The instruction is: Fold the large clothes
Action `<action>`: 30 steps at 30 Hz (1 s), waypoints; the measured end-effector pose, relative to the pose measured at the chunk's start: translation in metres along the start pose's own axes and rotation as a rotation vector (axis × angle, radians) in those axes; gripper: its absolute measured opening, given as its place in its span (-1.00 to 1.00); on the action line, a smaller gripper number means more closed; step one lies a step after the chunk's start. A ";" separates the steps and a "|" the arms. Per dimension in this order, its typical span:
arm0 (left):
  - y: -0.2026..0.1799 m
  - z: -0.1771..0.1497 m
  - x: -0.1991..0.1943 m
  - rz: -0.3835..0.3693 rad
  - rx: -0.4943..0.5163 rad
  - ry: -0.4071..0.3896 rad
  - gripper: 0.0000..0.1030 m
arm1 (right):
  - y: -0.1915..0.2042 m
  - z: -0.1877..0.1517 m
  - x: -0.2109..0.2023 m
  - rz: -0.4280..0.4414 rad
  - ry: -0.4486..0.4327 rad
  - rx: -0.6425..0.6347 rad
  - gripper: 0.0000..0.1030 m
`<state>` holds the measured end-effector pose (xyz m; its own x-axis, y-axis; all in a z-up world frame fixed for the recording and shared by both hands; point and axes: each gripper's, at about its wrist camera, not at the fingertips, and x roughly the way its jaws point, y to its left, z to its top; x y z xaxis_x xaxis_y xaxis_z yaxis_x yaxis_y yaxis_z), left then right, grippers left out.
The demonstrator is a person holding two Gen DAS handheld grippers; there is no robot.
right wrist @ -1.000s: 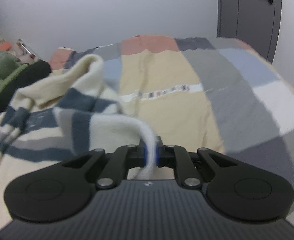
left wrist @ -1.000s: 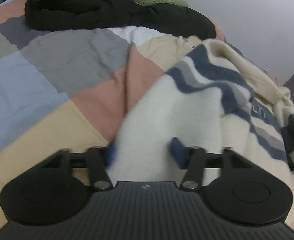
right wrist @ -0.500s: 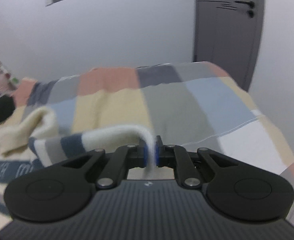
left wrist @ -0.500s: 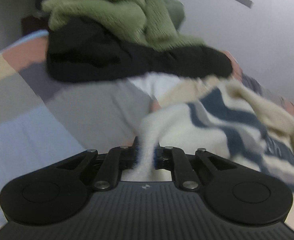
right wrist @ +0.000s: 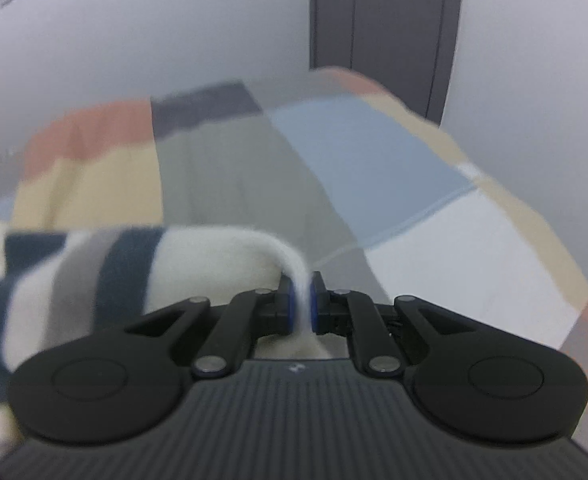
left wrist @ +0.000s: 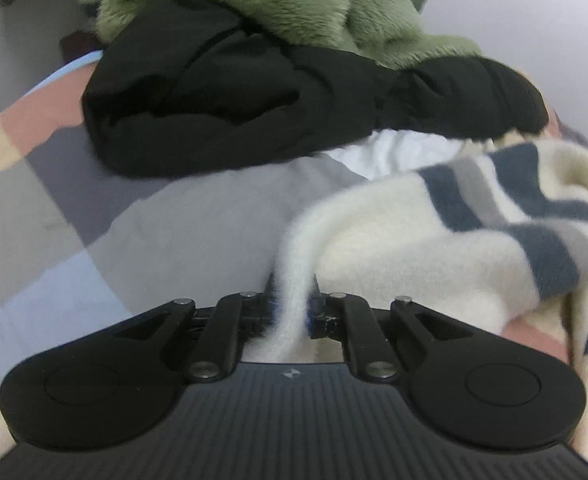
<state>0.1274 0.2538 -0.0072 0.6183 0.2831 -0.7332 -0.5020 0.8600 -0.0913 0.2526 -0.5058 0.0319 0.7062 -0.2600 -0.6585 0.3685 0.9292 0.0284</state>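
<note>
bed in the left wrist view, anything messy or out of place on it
Yes: a green fleece garment lies heaped unfolded on a crumpled black garment on the patchwork bedspread. The striped cream sweater is bunched, but both grippers are holding it.

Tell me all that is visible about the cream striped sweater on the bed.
The striped sweater looks soft and fleecy, cream with dark blue and grey bands. It lies crumpled, not yet folded, on the patchwork bedcover, beside a black garment. The left tool is shut on one cream edge, and the right tool is shut on another, so the fabric rises in a thin ridge into each tool.
</note>
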 end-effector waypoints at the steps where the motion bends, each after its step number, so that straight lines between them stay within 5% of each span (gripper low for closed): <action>1: 0.001 0.001 -0.001 -0.010 0.000 0.003 -0.74 | -0.002 -0.004 0.004 0.001 0.006 -0.004 -0.79; 4: 0.011 -0.001 -0.003 -0.025 -0.071 0.006 -0.67 | -0.009 -0.013 0.009 0.024 -0.003 0.072 -0.75; 7: 0.009 0.004 -0.013 0.007 -0.115 0.017 -0.27 | -0.009 -0.017 -0.007 0.047 -0.062 0.155 -0.69; 9: 0.005 0.009 -0.023 -0.029 -0.127 0.008 0.08 | -0.006 -0.017 -0.023 0.051 -0.107 0.160 -0.30; 11: 0.000 0.011 -0.039 -0.060 -0.130 -0.014 0.14 | -0.002 -0.016 -0.044 0.075 -0.156 0.156 0.34; 18: -0.023 -0.028 -0.105 -0.237 -0.195 -0.045 0.19 | 0.024 -0.006 -0.103 0.285 -0.115 0.181 0.33; 30: -0.125 -0.104 -0.144 -0.486 0.102 0.002 0.19 | 0.199 -0.049 -0.170 0.521 -0.087 -0.125 0.33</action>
<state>0.0383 0.0612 0.0403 0.7647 -0.1618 -0.6237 -0.0944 0.9294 -0.3568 0.1764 -0.2634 0.1124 0.8258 0.2276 -0.5160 -0.1147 0.9636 0.2415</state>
